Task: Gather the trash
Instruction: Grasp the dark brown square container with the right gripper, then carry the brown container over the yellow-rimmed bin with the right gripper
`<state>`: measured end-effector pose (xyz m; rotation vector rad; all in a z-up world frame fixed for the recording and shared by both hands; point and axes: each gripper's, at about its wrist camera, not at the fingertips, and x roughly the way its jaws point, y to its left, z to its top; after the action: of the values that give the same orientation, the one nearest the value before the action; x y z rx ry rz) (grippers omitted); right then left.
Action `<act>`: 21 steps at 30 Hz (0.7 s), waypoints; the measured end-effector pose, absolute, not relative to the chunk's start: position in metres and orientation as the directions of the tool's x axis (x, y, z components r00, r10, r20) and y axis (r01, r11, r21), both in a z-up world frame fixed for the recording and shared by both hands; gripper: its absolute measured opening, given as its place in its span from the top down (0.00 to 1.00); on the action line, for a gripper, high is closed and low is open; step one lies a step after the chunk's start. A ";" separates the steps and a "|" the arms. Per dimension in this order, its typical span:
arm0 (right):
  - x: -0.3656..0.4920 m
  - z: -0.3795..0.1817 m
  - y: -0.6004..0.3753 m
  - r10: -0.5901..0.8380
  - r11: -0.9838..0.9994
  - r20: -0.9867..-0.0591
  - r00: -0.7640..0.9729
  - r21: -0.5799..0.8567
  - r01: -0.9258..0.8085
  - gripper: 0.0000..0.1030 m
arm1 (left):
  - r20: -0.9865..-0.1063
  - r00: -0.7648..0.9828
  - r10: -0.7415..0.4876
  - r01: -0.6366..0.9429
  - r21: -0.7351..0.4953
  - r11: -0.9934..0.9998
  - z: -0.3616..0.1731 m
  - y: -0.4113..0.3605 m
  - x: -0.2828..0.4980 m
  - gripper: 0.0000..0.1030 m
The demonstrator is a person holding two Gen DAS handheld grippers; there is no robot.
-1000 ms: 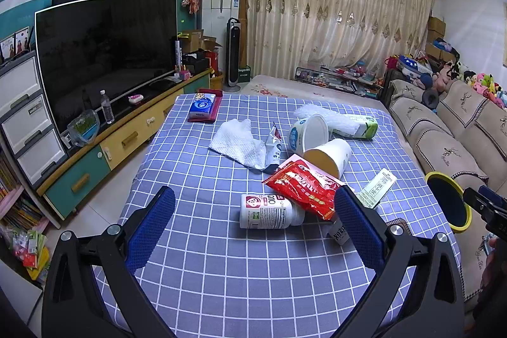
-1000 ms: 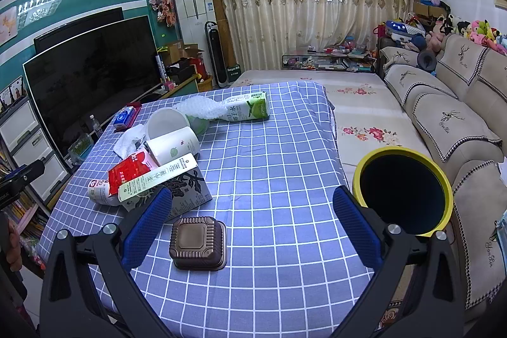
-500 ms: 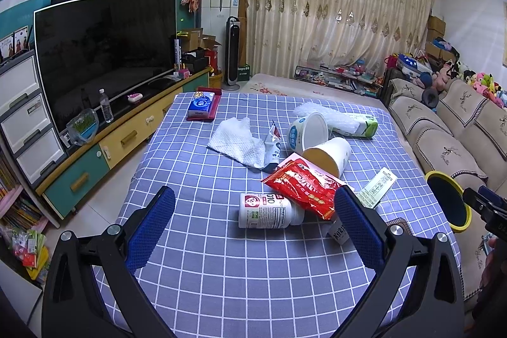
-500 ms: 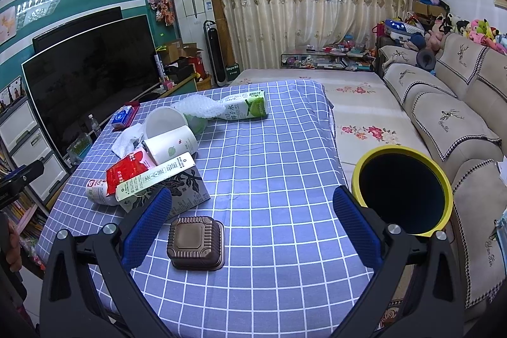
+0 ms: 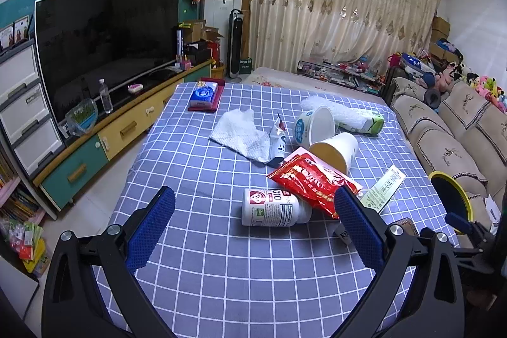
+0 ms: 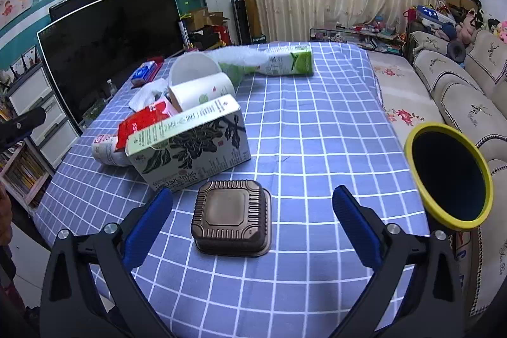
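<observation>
Trash lies on a blue checked tablecloth [image 5: 196,268]. In the left wrist view a white supplement bottle [image 5: 272,207] lies on its side, with a red snack bag [image 5: 312,179], a paper cup [image 5: 336,151], a white tub [image 5: 313,126] and a crumpled tissue [image 5: 240,135] beyond. My left gripper [image 5: 253,224] is open and empty, just short of the bottle. In the right wrist view a brown plastic tray [image 6: 231,219] sits upside down in front of a printed box [image 6: 193,148]. My right gripper [image 6: 253,214] is open and empty, its fingers either side of the tray. The yellow-rimmed bin [image 6: 450,176] stands off the table's right edge.
A green-and-white carton [image 6: 285,62] wrapped in bubble film lies at the table's far side. A blue tissue pack [image 5: 204,94] rests on a red case at the far left corner. A TV cabinet [image 5: 95,141] runs along the left, a sofa [image 5: 459,129] along the right.
My right gripper has moved forward and down toward the brown tray, which now lies between the fingers. My left gripper has barely shifted.
</observation>
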<state>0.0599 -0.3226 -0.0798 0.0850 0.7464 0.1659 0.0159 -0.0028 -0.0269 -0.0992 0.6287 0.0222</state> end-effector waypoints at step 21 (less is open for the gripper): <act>0.072 -0.116 -0.302 0.185 0.982 -0.741 0.646 0.112 -0.153 0.40 | -0.625 0.780 -0.038 -0.031 -0.098 0.995 -0.043 -0.006 0.032 0.04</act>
<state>0.0723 -0.3025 -0.1162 0.0402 0.8472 0.1928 0.0317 -0.0056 -0.0431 -0.1050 0.6772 -0.0038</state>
